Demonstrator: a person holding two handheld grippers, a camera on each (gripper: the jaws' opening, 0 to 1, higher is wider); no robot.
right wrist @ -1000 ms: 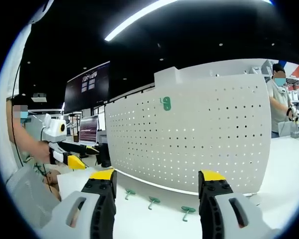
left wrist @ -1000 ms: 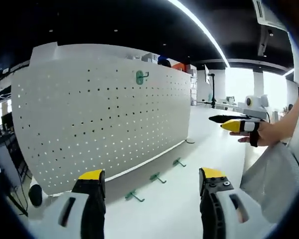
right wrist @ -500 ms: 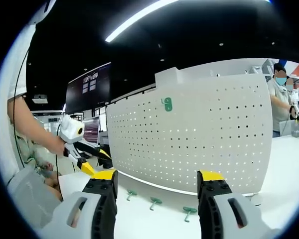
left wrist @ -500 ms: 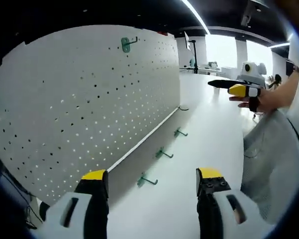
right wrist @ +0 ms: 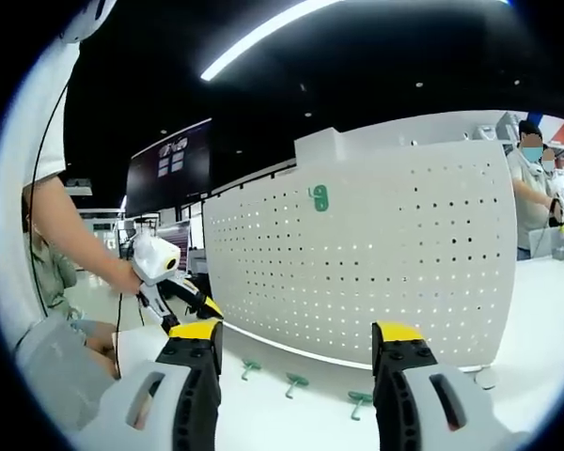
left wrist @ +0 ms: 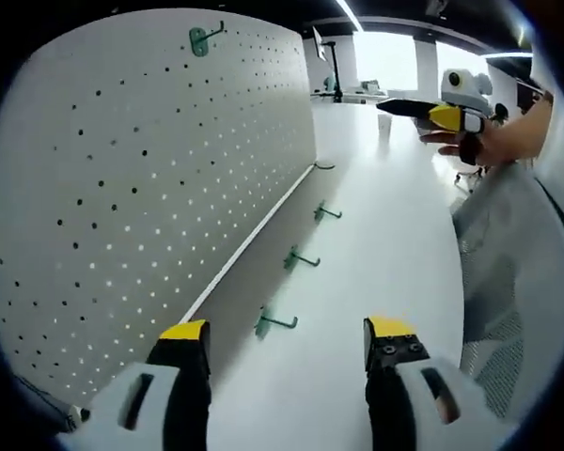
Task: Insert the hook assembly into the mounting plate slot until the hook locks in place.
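Note:
A white pegboard mounting plate stands upright on the white table. One green hook hangs near its top edge. Three loose green hooks lie on the table along its foot: the nearest hook, the middle hook and the far hook in the left gripper view, and the hooks in the right gripper view. My left gripper is open and empty, just short of the nearest hook. My right gripper is open and empty, back from the plate.
The other gripper shows at the upper right of the left gripper view, held in a hand. In the right gripper view the left gripper shows at the left. A person stands behind the plate at the right. White table surface stretches beside the hooks.
The left gripper has dropped and moved in toward the plate's foot, so the hooks look nearer and larger. In the right gripper view the left gripper has shifted right. The hooks lie unmoved.

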